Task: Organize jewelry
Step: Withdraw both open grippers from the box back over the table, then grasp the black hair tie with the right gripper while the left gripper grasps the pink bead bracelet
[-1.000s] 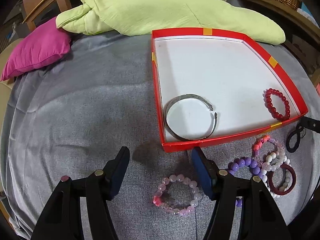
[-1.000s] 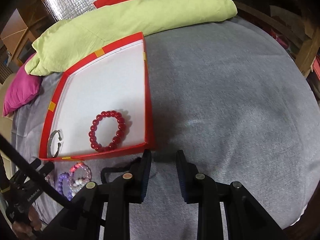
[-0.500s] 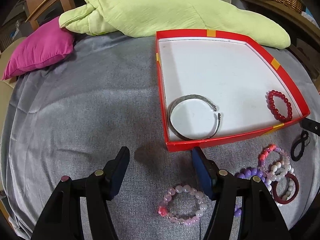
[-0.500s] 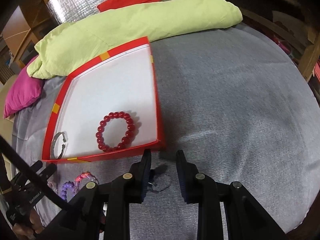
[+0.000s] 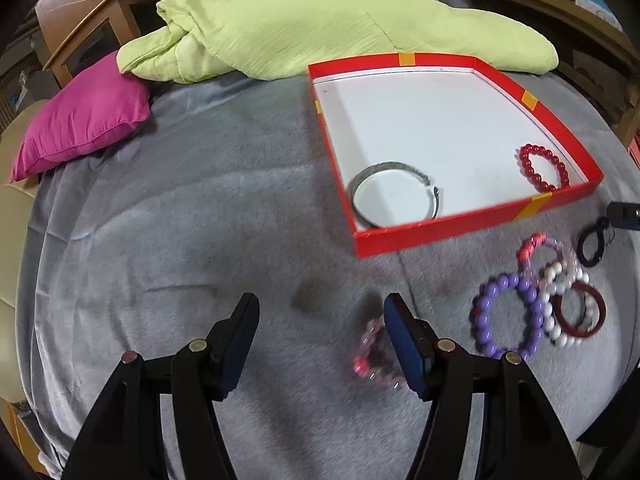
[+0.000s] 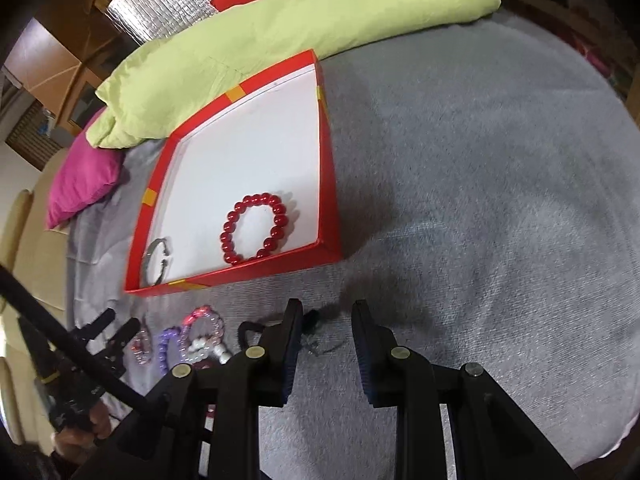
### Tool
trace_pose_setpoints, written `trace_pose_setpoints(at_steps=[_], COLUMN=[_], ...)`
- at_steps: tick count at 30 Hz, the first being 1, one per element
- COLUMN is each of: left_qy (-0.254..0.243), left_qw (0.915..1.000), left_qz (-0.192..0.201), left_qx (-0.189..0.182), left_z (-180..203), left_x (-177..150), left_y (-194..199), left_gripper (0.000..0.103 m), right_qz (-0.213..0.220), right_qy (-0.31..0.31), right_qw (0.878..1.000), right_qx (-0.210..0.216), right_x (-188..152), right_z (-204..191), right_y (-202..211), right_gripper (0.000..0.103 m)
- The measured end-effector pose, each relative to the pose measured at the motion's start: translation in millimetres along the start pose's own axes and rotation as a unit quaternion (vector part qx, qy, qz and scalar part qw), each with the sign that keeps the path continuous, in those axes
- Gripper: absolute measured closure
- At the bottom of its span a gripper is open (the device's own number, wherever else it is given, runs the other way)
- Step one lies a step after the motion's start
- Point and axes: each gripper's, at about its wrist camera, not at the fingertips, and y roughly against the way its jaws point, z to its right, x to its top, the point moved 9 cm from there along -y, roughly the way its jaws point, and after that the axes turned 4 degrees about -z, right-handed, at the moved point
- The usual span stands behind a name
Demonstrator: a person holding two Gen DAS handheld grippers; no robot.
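left wrist: left tool (image 5: 320, 320) wide apart, nothing held (pink bracelet (image 5: 370, 354) blurred, perhaps touching) | right tool (image 6: 325, 326) narrowly parted, nothing gripped

Bed cover (image 5: 180, 240) is fuzzy matt grey cloth, red box (image 5: 472, 224) looks like matt cardboard, red bead bracelet (image 6: 256, 230) is glossy, bangle (image 5: 394, 194) dull metal.
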Motion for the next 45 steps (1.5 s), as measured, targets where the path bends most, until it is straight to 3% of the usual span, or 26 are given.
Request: trace_pose_setpoints(at_steps=[5,7,9,15,18,20,25,30,45], left_qy=[-0.017,-0.029,-0.037,-0.066,-0.093,-0.107,-0.115,-0.095,-0.088], left_qw=[0.9992,0.9983,0.9974,0.9913,0.9863,0.9825,0.9786,0.9766,0.9769], left_qz=[0.016,0.023,0.029,0.040,0.048,0.046,0.041,0.027,0.014], left_qx=[-0.034,-0.046,-0.055,-0.107,-0.128,-0.145,-0.166,-0.191,-0.194], left_z=[4,8,11,39,60,76,95,109,146], left_x=[-7,-8,-11,-12,-13,-13,-10,-4,18], left_y=[15,20,25,35,42,43,43,36,14], left_gripper=[0.037,0.037,0.037,0.037,0.037,0.037,0.037,0.037,0.037], right_qz=[0.008,0.015,0.016,-0.006,-0.009,-0.001,0.014,0.028,0.023], right_qy=[-0.002,0.000,0.002,0.007,0.019,0.031,0.047,0.034,0.020], right_qw=[0.999,0.999,0.999,1.000,1.000,0.999,0.998,0.999,0.999], right_qx=[0.032,0.041,0.041,0.020,0.004,-0.012,-0.027,-0.027,-0.024], right_x=[1,1,1,-6,-7,-7,-5,1,-2], right_z=[-4,-4,-5,-8,-11,-12,-14,-7,4], right_y=[8,12,15,-3,-10,-12,-9,-3,0], right_gripper=[0.075,0.069,0.061,0.061,0.070,0.085,0.094,0.094,0.094])
